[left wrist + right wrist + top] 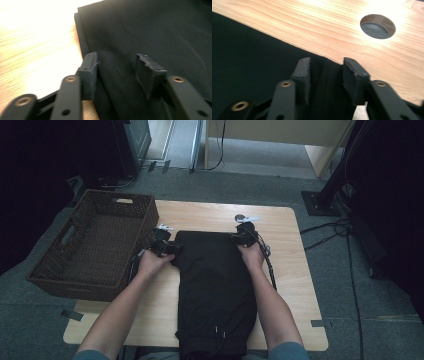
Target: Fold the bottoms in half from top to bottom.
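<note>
Your left tool [162,242] and right tool [245,234] sit at the far corners of the folded black garment [215,290], which lies mid-worktop [295,285] beside a wicker basket [95,245]. In the left gripper view, your jaws stand partly open astride the garment's [150,37] edge fold. In the right gripper view, your jaws straddle its [249,62] corner, apart, near a cable hole [377,26].

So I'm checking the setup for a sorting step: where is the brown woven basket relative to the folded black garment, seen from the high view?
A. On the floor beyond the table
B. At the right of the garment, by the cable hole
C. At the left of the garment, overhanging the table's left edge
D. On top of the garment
C: the high view shows the woven basket at the left of the black garment, overhanging the left edge of the table.
</note>
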Demonstrator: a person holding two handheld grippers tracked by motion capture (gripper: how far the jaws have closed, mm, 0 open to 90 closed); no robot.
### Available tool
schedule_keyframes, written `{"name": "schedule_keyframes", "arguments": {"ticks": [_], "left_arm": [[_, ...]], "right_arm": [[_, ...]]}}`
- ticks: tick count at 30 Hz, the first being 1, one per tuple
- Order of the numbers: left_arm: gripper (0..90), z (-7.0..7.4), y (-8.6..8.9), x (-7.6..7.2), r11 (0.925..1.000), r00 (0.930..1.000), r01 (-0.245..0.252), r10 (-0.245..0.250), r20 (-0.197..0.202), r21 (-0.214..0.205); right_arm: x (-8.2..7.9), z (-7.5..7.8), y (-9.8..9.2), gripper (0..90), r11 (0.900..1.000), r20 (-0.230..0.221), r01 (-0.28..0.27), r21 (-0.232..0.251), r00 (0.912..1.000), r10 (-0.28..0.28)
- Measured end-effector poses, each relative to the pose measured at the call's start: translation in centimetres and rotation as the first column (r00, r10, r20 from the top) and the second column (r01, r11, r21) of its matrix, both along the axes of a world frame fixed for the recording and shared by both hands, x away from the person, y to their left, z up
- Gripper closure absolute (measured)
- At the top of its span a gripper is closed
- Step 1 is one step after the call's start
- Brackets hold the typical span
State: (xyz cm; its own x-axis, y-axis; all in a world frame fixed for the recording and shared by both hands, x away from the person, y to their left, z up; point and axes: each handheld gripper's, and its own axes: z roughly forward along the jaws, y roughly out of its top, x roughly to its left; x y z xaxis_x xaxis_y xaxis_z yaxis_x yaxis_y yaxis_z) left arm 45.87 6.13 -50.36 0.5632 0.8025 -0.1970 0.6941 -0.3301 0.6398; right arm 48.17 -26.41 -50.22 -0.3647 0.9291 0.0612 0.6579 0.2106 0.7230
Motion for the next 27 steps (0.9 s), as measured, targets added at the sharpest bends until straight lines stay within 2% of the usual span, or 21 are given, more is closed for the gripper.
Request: {"name": "schedule_keyframes", "arguments": {"ticks": [1, 2, 4, 5, 6, 8, 11, 12, 17, 19, 21, 23, 24, 25, 26, 27], "left_arm": [[63.8, -0.1, 0.0, -0.2, 1.0000, 0.9999, -0.002, 0.002, 0.012, 0.000], [67.5, -0.1, 0.0, -0.4, 0.9999, 0.9998, 0.005, -0.006, 0.022, 0.013], [79.9, -0.2, 0.0, -0.8, 0.9990, 0.9991, 0.013, -0.014, 0.040, 0.042], [87.2, -0.2, 0.1, -0.9, 0.9993, 0.9993, 0.017, -0.019, 0.033, 0.033], [88.7, -0.2, 0.2, -1.0, 0.9995, 0.9992, 0.021, -0.022, 0.033, 0.025], [90.0, -0.2, 0.2, -1.1, 0.9987, 0.9987, 0.034, -0.035, 0.036, 0.038], [90.0, 0.0, 0.2, -1.3, 0.9966, 0.9975, 0.054, -0.056, 0.042, 0.062], [90.0, 0.0, 0.3, -1.3, 0.9967, 0.9976, 0.052, -0.055, 0.042, 0.062], [90.0, -0.2, 0.6, -1.3, 0.9986, 0.9984, 0.038, -0.040, 0.040, 0.037], [90.0, -0.2, 0.5, -1.3, 0.9990, 0.9988, 0.030, -0.032, 0.037, 0.032], [90.0, -0.2, 0.4, -1.4, 0.9991, 0.9988, 0.029, -0.030, 0.038, 0.031], [90.0, -0.2, 0.3, -1.4, 0.9994, 0.9990, 0.025, -0.025, 0.038, 0.026], [90.0, -0.2, 0.3, -1.3, 0.9995, 0.9992, 0.021, -0.022, 0.033, 0.023], [90.0, -0.2, 0.3, -1.3, 0.9997, 0.9994, 0.018, -0.018, 0.030, 0.018], [89.9, -0.2, 0.3, -1.3, 0.9997, 0.9994, 0.018, -0.019, 0.029, 0.019], [89.6, -0.2, 0.3, -1.3, 0.9997, 0.9995, 0.018, -0.019, 0.026, 0.019]], "right_arm": [[0.1, -0.1, 0.2, 63.0, 0.9998, -0.007, 0.006, -0.017, 1.0000, -0.006], [0.4, -0.3, 0.4, 64.6, 0.9989, -0.009, 0.012, -0.044, 0.9999, -0.013], [0.5, -0.6, 0.5, 71.2, 0.9985, -0.016, 0.026, -0.048, 0.9995, -0.027], [0.6, -0.7, 0.3, 75.5, 0.9982, -0.014, 0.036, -0.048, 0.9992, -0.037], [0.7, -0.6, 0.2, 79.1, 0.9984, -0.021, 0.051, -0.027, 0.9985, -0.051], [0.8, -0.4, -0.2, 85.8, 0.9976, -0.043, 0.068, -0.005, 0.9967, -0.069], [1.1, -0.1, -0.6, 88.5, 0.9973, -0.071, 0.073, 0.006, 0.9949, -0.072], [1.2, 0.0, -0.8, 88.6, 0.9971, -0.080, 0.077, -0.004, 0.9938, -0.077], [1.3, 0.3, -2.1, 88.7, 0.9951, -0.118, 0.093, 0.034, 0.9891, -0.088], [1.3, 0.4, -2.7, 88.3, 0.9926, -0.120, 0.118, 0.030, 0.9863, -0.113], [1.1, 0.5, -3.4, 84.2, 0.9876, -0.114, 0.155, 0.021, 0.9817, -0.152], [0.9, 0.7, -3.7, 85.4, 0.9838, -0.098, 0.172, 0.051, 0.9811, -0.166], [0.9, 0.9, -3.6, 85.8, 0.9857, -0.087, 0.166, 0.030, 0.9829, -0.163], [0.8, 1.1, -3.2, 85.3, 0.9874, -0.056, 0.158, -0.009, 0.9858, -0.159], [0.8, 1.2, -2.9, 82.8, 0.9853, -0.035, 0.169, -0.024, 0.9849, -0.170], [0.9, 1.3, -2.8, 78.4, 0.9862, -0.021, 0.166, -0.005, 0.9859, -0.166]]}}
